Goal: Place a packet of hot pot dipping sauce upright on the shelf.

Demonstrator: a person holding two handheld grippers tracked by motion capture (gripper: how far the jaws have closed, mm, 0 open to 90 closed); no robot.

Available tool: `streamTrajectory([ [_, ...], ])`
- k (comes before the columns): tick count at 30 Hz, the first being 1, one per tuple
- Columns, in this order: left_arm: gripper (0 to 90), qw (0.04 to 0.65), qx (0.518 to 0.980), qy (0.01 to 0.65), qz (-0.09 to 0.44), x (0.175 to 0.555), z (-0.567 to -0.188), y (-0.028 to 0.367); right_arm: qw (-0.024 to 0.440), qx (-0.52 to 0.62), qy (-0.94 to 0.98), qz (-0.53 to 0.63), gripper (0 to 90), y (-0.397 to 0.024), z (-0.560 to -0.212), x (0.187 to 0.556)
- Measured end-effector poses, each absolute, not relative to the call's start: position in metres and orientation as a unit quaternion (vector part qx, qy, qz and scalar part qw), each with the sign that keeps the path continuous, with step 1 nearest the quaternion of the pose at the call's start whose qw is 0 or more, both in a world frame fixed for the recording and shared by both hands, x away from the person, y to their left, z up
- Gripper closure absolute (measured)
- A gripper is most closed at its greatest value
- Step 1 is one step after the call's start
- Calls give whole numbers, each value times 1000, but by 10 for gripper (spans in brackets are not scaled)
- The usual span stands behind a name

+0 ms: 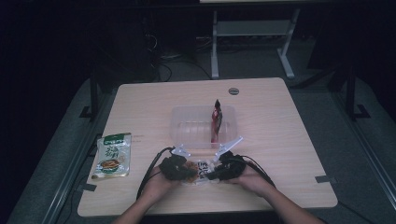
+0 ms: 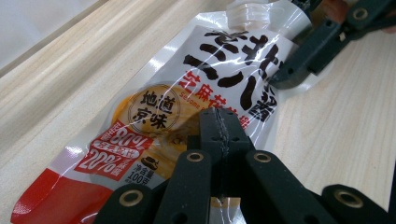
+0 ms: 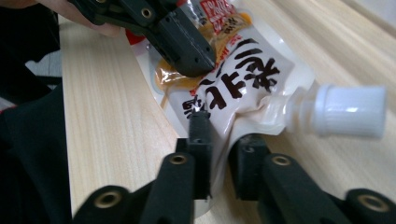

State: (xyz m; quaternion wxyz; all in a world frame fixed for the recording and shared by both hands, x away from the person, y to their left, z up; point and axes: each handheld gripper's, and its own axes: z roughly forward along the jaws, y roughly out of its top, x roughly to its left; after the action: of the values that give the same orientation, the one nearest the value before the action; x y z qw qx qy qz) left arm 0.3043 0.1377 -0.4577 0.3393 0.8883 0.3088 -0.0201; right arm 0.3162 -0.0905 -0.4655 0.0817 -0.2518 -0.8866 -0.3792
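In the high view, both grippers sit at the lower centre of the frame, on the near edge of the wooden table (image 1: 280,140), with a spouted sauce pouch (image 1: 201,170) lying flat between them. The left gripper (image 1: 180,164) has its jaws fully closed on the pouch's printed middle; in its own view the two black jaws meet on the film (image 2: 219,128). The right gripper (image 1: 223,163) is pinched on the pouch's upper corner beside the white screw cap (image 3: 348,111); the film shows crumpled between its jaws (image 3: 219,154), which appear to press it, though a narrow gap remains. A clear plastic container (image 1: 187,122) stands at the frame centre, with a red packet (image 1: 215,122) upright inside. A green-topped packet (image 1: 112,155) lies at the left, well apart.
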Motion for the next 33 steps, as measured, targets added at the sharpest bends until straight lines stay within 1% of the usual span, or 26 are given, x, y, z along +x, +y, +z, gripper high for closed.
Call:
streamTrajectory([
  [5,899,347,892,288,-41,305,-457,139,87,-241,-885,-389,888,-94,-461,321],
  [9,897,354,890,286,-37,305,-452,143,84,-228,-883,-401,895,-99,-454,321],
  [11,881,360,886,291,-34,305,-448,148,79,-220,-882,-408,895,-101,-450,322],
  [17,881,372,877,305,-7,306,-438,172,85,-204,-868,-445,896,-109,-435,318],
  [21,881,376,872,312,-3,309,-436,182,89,-188,-863,-461,896,-112,-427,315],
  [26,882,376,874,308,-7,308,-438,176,96,-170,-856,-479,895,-112,-417,312],
  [28,882,368,881,295,-16,306,-441,167,101,-165,-849,-493,895,-112,-415,312],
  [33,883,373,888,268,-17,302,-441,147,111,-154,-840,-508,895,-112,-409,311],
])
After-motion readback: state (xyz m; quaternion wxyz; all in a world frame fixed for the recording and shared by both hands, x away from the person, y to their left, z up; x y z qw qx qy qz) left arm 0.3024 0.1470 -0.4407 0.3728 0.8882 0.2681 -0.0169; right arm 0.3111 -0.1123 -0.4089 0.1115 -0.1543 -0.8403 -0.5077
